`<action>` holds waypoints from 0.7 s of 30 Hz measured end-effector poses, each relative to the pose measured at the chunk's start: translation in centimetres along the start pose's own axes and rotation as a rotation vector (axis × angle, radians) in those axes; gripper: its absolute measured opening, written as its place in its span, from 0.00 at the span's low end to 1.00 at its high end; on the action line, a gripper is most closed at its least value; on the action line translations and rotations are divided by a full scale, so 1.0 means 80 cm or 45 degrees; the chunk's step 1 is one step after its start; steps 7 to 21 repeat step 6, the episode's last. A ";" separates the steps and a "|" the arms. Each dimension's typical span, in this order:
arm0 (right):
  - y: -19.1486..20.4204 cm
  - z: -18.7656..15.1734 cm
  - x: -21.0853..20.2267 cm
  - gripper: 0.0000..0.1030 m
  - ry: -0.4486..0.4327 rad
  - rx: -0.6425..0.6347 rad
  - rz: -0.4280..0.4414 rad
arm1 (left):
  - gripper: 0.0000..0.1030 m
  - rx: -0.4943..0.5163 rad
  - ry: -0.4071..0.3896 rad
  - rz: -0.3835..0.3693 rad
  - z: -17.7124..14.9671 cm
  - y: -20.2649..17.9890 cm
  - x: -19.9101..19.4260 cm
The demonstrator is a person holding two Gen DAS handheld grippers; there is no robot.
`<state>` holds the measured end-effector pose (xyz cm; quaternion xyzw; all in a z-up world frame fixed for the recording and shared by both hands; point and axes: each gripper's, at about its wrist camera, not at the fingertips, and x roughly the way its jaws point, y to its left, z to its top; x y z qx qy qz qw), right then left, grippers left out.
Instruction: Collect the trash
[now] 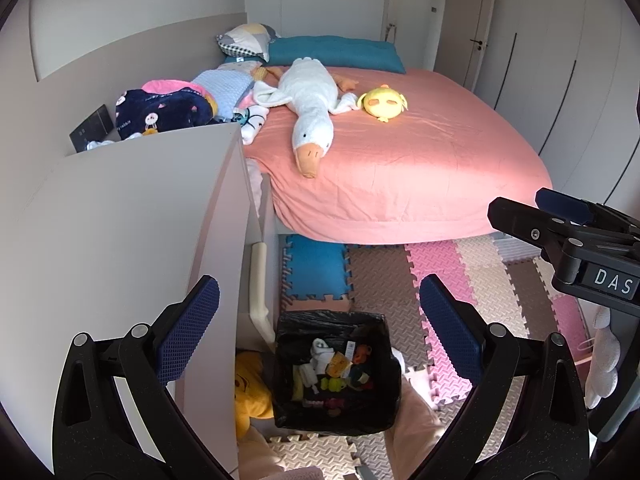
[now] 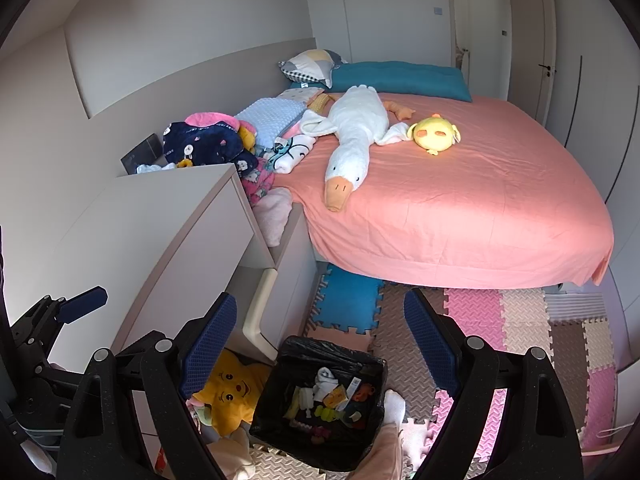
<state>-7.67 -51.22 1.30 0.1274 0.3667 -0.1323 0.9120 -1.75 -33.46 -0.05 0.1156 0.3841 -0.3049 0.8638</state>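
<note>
Left gripper [image 1: 320, 336]: black two-finger claw with blue ribbed pads, jaws spread wide and holding nothing, angled down over the bin.
Right gripper [image 2: 316, 344]: matching claw, jaws likewise wide apart and empty, poised above the same bin.
Trash bin [image 1: 384, 364]: square bin lined with a black plastic bag, on the floor between both pairs of fingers, beside the white cabinet [image 1: 132, 216].
Trash [image 2: 328, 396]: white crumpled scraps, a yellow wrapper and small bright pieces already lie inside the bag.
Surroundings: pastel foam puzzle mat [image 1: 452, 276] underfoot; coral-sheeted bed [image 2: 460, 208] beyond, carrying a white plush goose [image 2: 352, 140] and a round yellow plush chick [image 2: 436, 132].
Risk: a yellow star-shaped plush [image 2: 228, 396] sits wedged against the bin; a careless reach could likely snag it or the loose bag rim and tip the bin.
Hidden: the bin's lower edge is cut off, its deeper contents are too dark to name, and whether any litter is left elsewhere cannot be told.
</note>
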 end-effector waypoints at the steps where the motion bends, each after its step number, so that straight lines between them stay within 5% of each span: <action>1: 0.000 0.000 0.000 0.83 0.000 0.000 0.001 | 0.94 0.000 0.001 -0.001 0.000 0.001 0.000; 21: 0.000 0.000 0.000 0.83 -0.001 -0.001 0.001 | 0.94 0.004 0.009 -0.002 0.000 0.002 0.001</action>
